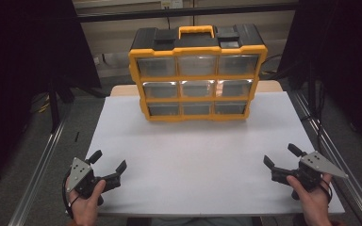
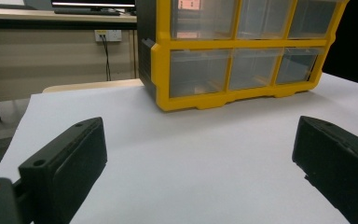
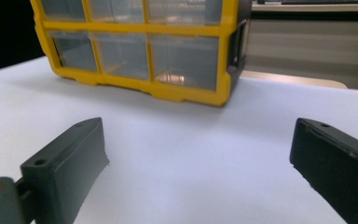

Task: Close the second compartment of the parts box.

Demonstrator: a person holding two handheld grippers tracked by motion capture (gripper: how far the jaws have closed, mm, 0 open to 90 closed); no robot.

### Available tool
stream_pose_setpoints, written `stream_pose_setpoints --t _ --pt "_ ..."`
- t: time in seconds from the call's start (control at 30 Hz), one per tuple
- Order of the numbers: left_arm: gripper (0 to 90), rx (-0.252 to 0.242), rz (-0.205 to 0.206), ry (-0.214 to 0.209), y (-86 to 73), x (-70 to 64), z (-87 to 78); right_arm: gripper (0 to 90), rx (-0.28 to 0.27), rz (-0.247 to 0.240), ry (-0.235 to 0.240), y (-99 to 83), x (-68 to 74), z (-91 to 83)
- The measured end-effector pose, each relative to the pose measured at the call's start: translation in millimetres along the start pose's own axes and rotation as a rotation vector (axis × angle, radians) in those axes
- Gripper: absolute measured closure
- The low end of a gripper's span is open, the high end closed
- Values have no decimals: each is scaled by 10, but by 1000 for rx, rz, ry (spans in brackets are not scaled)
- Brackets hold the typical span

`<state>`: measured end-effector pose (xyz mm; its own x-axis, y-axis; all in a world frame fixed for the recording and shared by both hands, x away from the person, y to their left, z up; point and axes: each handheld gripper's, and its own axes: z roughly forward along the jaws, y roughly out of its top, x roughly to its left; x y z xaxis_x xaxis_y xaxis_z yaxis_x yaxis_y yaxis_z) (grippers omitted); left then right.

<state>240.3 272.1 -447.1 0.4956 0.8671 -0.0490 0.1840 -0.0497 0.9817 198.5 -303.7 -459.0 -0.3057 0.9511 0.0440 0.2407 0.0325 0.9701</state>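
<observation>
So we're looking at a white tabletop (image 1: 193, 160) in a dim room, dark curtains hanging on both sides and a beige wall with a power outlet (image 2: 105, 35) showing behind it. Sitting at the 12 o'clock end of the table, upright and facing the person, is a yellow-and-black drawer organizer (image 1: 197, 70), three rows of three clear drawers, with a yellow carry handle (image 1: 196, 31) on top. My guess is it's hard, stiff plastic, fairly light if the drawers are mostly empty (tough to tell through the cloudy fronts; one of the bottom drawers (image 3: 182, 60) seems to have something small glinting in it). The clear fronts are probably slick, so I'd be going for a drawer's pull lip, or the top handle if the whole box needs to move, and I'd be bracing the frame with the other gripper since a light cabinet will likely slide on that smooth surface. The left gripper (image 1: 108, 162) is hovering down at about 7 o'clock, jaws spread wide apart, nothing between them. The right gripper (image 1: 283, 157) is sitting at about 5 o'clock, likewise wide apart and empty. Both are pointing toward the organizer but well apart from it, touching nothing.
</observation>
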Motion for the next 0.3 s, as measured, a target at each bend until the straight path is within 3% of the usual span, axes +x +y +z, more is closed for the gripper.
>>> stream_pose_setpoints --t 0.07,0.17,0.2,0.3 --pt "31 -1 16 -10 10 -11 1 35 -2 23 -5 3 -20 5" --pt "31 7 3 -8 8 -9 9 37 -9 12 -15 11 -13 18" --pt "31 -5 -24 -14 -1 -6 28 36 0 6 -6 12 3 34" --pt "32 -1 -19 -7 1 -7 28 34 -9 2 0 20 22 43"
